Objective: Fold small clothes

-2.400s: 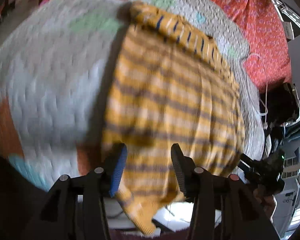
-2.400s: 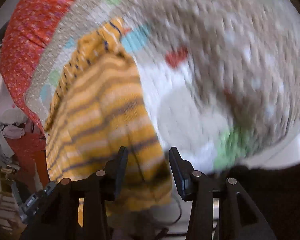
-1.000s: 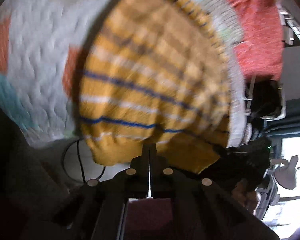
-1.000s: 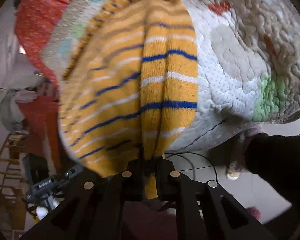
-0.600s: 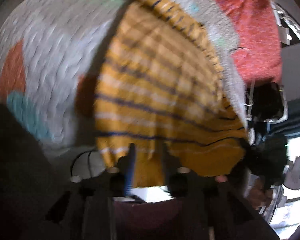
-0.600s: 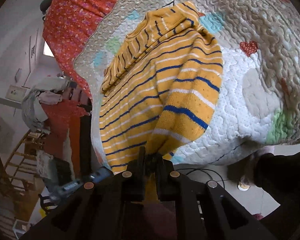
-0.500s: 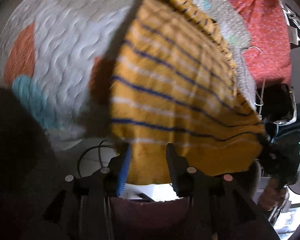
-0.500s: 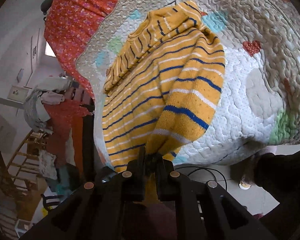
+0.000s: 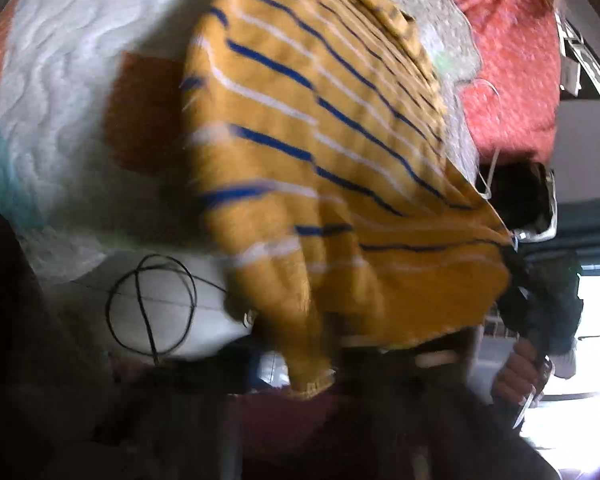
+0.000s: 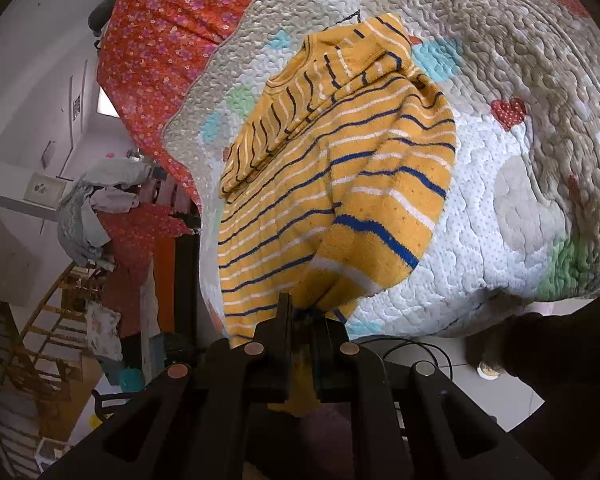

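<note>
A yellow knitted sweater [image 10: 340,184] with blue and white stripes lies on a patchwork quilt [image 10: 520,160], its hem end lifted off the bed edge. My right gripper [image 10: 300,316] is shut on the sweater's hem corner. In the left wrist view the sweater [image 9: 320,152] is blurred and drapes over the lower middle of the frame, hiding my left gripper's fingers. The other hem corner is held at the right by the right gripper [image 9: 516,248], seen with the hand below it.
A red floral bedsheet [image 10: 168,40] lies beyond the quilt. A black cable [image 9: 152,304] loops on the white floor below the bed edge. A wooden rack with piled clothes [image 10: 92,208] stands at the left.
The left gripper opened after being shut on the hem, then the view swung and blurred with fabric over it. The right gripper stays shut on the hem and has lifted it back.
</note>
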A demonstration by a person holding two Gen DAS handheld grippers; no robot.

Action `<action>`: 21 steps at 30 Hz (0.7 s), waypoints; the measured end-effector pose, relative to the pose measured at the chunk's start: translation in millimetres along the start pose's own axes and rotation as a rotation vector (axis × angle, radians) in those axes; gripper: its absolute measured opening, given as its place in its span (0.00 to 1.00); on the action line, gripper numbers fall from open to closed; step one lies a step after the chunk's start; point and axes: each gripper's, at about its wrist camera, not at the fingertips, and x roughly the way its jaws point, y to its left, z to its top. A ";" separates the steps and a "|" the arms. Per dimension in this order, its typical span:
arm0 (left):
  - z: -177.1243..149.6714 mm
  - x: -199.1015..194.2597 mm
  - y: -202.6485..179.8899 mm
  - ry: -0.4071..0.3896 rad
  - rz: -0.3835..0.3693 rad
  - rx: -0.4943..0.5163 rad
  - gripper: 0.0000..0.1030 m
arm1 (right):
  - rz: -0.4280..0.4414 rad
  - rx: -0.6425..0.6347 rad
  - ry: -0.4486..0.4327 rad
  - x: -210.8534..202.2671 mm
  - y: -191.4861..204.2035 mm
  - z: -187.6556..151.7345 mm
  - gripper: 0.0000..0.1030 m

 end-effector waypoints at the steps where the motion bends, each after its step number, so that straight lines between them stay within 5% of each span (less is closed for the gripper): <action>1: 1.1 -7.3 -6.7 -0.019 0.000 0.010 0.05 | 0.001 -0.002 -0.003 -1.8 1.2 0.8 0.08; 6: 33.9 -48.1 -42.1 -0.123 -0.014 0.070 0.05 | 0.021 -0.027 -0.039 -6.3 16.0 19.6 0.08; 12: 124.2 -71.3 -83.8 -0.251 -0.028 0.076 0.05 | 0.041 -0.094 -0.119 9.1 47.6 79.2 0.08; 21: 286.2 -10.9 -125.4 -0.300 0.179 0.049 0.05 | -0.023 0.036 -0.183 83.7 27.7 200.7 0.08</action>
